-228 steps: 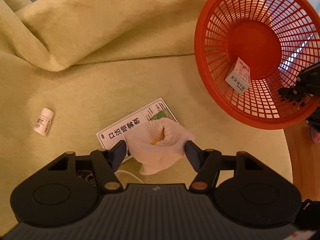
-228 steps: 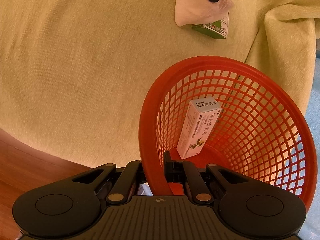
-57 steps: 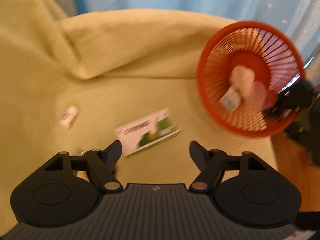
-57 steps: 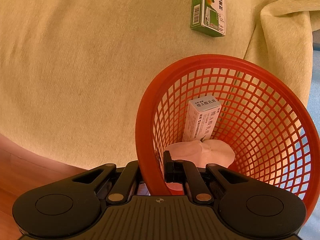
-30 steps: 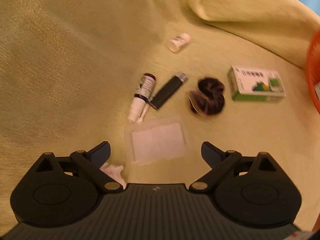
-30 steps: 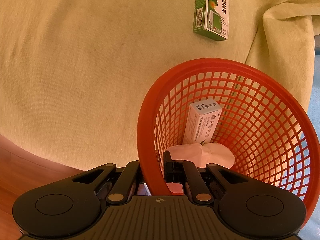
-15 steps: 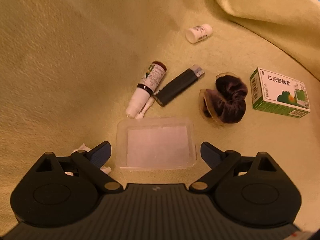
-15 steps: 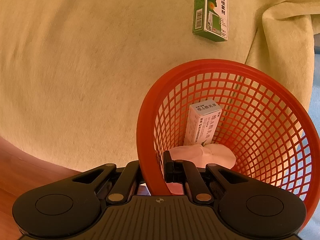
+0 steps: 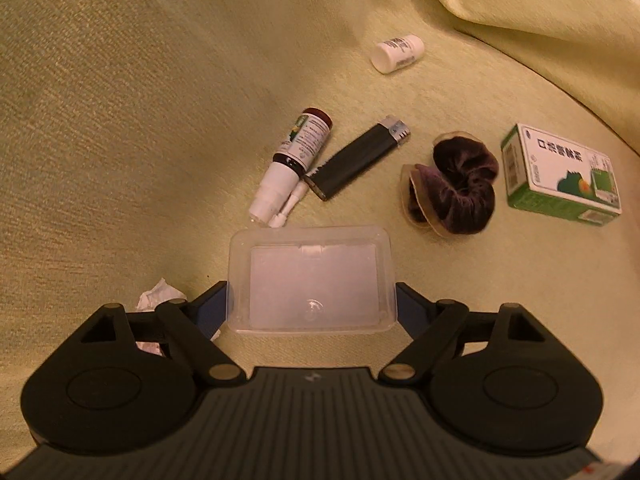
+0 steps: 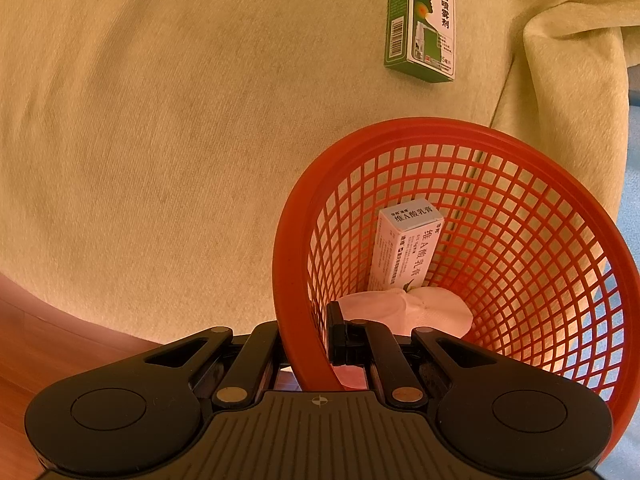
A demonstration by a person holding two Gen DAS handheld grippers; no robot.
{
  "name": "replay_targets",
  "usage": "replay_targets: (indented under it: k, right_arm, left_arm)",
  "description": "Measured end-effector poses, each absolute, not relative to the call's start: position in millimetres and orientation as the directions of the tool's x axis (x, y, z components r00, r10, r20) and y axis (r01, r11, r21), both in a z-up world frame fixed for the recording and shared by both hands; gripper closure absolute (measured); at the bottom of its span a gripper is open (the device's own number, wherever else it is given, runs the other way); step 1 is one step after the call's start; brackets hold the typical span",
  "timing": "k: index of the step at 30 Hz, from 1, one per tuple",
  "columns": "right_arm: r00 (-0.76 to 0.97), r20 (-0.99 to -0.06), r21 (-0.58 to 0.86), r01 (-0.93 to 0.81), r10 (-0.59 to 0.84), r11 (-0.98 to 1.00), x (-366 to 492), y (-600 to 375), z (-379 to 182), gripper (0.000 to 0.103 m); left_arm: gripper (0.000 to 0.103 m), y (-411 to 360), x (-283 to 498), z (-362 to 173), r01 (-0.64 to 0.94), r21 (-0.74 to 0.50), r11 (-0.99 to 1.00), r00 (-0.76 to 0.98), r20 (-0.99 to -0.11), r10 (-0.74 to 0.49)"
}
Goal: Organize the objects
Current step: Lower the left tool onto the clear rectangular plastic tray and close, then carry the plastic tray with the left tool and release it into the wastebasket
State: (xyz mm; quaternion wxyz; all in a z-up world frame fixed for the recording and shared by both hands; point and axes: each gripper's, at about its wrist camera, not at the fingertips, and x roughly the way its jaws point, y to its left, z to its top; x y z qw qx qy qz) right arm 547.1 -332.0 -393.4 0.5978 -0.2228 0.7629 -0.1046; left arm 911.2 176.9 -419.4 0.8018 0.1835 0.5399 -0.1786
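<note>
Closer now than half a second ago: left gripper [image 9: 311, 304] down over the clear plastic box [image 9: 311, 280], jaws spread wide with a blue pad at either short end, right against its sides, though contact cannot be told. Lying flat on the yellow-green cloth [image 9: 120, 120], shallow, rectangular with rounded corners, translucent and frosted in the middle. Just beyond its far edge, a small spray bottle [image 9: 294, 160] with brown body and white nozzle, touching a black lighter [image 9: 358, 162]; further right a dark velvet scrunchie [image 9: 456, 186], then a green and white medicine box [image 9: 560, 176]; a little white bottle [image 9: 398, 54] well apart at the back; crumpled tissue [image 9: 160, 294] beside the left finger. Unchanged on the other side: right gripper [image 10: 308, 340] pinched on the near rim of the red mesh basket [image 10: 540, 240], one finger outside, one inside. In the basket, a white carton [image 10: 406, 248] leaning on the wall and a pale wad of tissue [image 10: 404, 306] at the bottom.
</note>
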Motion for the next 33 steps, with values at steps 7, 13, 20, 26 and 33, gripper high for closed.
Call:
replay_targets:
  k: [7, 13, 20, 26, 33]
  right_arm:
    - [-0.184, -0.865, -0.427, -0.218, -0.466, 0.878, 547.2, -332.6, -394.0, 0.101]
    - [-0.179, -0.863, -0.43, -0.232, -0.473, 0.872, 546.7, -330.4, -395.9, 0.101]
    - [-0.177, -0.861, -0.432, -0.242, -0.477, 0.869, 545.0, -329.5, -395.9, 0.101]
    - [-0.172, -0.859, -0.437, -0.241, -0.482, 0.866, 540.1, -327.0, -395.7, 0.101]
    - [-0.162, -0.859, -0.442, -0.241, -0.485, 0.864, 533.2, -323.8, -394.5, 0.101]
  left_arm:
    - [0.02, 176.8, 890.5, -404.3, 0.553, 0.072, 0.83, 0.337, -0.93, -0.143]
    - [0.02, 160.3, 871.5, -377.4, 0.643, 0.017, 0.765, 0.314, -0.917, -0.244]
    - [0.02, 115.6, 853.4, -340.1, 0.783, -0.044, 0.621, 0.26, -0.883, -0.391]
    - [0.02, 65.0, 839.0, -312.0, 0.897, -0.104, 0.431, 0.152, -0.84, -0.52]
    - [0.02, -0.4, 823.8, -292.9, 0.964, -0.166, 0.207, -0.011, -0.806, -0.592]
